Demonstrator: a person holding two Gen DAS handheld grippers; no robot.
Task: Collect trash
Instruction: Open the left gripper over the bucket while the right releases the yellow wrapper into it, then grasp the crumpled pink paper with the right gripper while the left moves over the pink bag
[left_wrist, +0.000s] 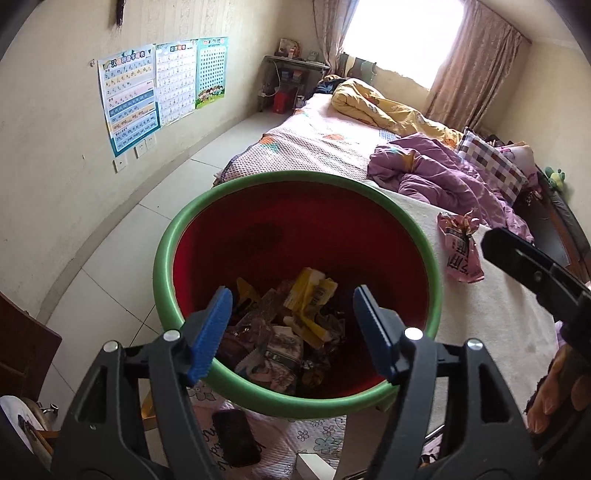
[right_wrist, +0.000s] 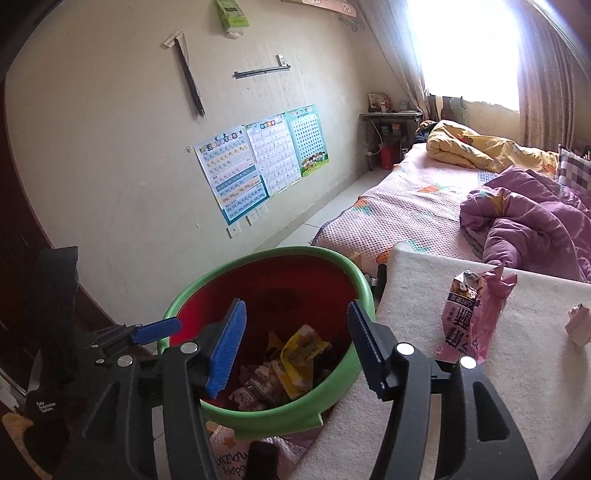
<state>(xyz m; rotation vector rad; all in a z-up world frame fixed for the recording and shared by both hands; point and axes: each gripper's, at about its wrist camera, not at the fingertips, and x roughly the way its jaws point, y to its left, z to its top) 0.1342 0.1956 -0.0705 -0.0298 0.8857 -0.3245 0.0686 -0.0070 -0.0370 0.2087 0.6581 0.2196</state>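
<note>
Both grippers hang over the red bin with green rim (left_wrist: 164, 258), and their jaws stand apart with nothing between them: the left gripper (left_wrist: 291, 332) and the right gripper (right_wrist: 295, 347). Wrappers (left_wrist: 310, 295) lie inside the bin. A pink snack bag (right_wrist: 469, 317) lies on the white table (right_wrist: 517, 369) beside the bin.

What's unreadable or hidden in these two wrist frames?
- Bin bottom, both views: wrappers cover it.
- Pink packet print: crumpled, small.
- White scrap, right view: cut by the frame edge.
- Dark flat object below the bin, left view: partly behind the left gripper.
- Window: overexposed.
</note>
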